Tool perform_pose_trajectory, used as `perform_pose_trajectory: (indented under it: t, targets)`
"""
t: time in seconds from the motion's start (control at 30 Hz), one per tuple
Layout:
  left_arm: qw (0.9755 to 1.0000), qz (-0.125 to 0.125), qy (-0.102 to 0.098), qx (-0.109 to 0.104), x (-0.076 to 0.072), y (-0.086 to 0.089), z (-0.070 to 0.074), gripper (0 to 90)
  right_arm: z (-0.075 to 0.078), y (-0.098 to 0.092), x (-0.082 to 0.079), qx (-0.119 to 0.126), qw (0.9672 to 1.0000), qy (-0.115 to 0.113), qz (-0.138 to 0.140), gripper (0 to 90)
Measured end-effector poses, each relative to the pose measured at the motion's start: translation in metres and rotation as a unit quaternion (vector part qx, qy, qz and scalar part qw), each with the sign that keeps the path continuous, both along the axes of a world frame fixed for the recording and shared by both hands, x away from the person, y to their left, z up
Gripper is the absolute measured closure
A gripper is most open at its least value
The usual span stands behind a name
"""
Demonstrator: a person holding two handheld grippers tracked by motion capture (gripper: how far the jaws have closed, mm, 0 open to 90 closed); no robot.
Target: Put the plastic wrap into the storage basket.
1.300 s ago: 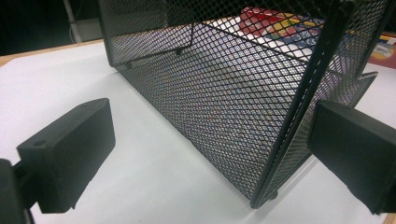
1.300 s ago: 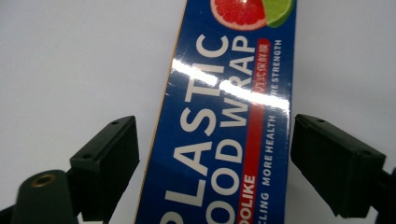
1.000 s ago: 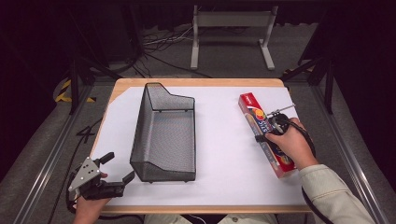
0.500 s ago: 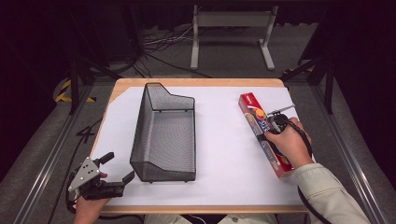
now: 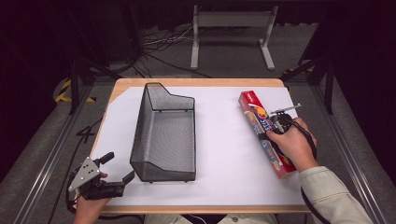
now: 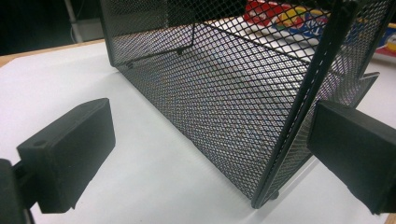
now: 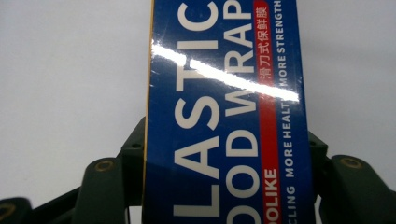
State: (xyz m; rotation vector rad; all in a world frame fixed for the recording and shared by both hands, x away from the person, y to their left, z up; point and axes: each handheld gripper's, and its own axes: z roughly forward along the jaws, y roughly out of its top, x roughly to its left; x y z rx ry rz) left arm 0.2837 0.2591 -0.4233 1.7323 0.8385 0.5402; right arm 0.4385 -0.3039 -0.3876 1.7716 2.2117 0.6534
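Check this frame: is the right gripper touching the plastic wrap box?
Touching. In the right gripper view, the right gripper has just closed on the plastic wrap box; both jaws sit flush against its long sides, no gap showing.

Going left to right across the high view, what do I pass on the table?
left gripper at the near left corner → black mesh basket → bare white table cover → plastic wrap box with the right gripper closed on it.
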Motion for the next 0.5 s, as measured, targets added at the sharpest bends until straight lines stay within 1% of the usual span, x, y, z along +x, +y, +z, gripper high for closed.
perform_pose_trajectory:
  t: [0.13, 0.17, 0.2, 0.3, 0.5]
  targets:
    - [1.0000, 0.001, 0.000, -0.001, 0.000, 0.000, 0.000, 1.8, 0.016, 0.002, -0.007, 0.006, 1.0000, -0.007, 0.000, 40.9]
    - [1.0000, 0.001, 0.000, -0.001, 0.000, 0.000, 0.000, 1.8, 0.016, 0.002, -0.007, 0.006, 1.0000, -0.007, 0.000, 40.9]
    - [1.0000, 0.001, 0.000, -0.001, 0.000, 0.000, 0.000, 1.8, 0.023, 0.002, -0.011, 0.007, 0.9999, -0.011, 0.004, 40.9]
    - [1.0000, 0.000, 0.000, 0.000, 0.000, 0.000, 0.000, 1.8, 0.033, 0.004, -0.017, 0.011, 0.9998, -0.014, 0.005, 40.8]
    - [1.0000, 0.000, -0.001, 0.000, 0.000, 0.000, 0.000, 1.8, 0.049, 0.008, -0.028, 0.015, 0.9996, -0.021, 0.011, 40.8]
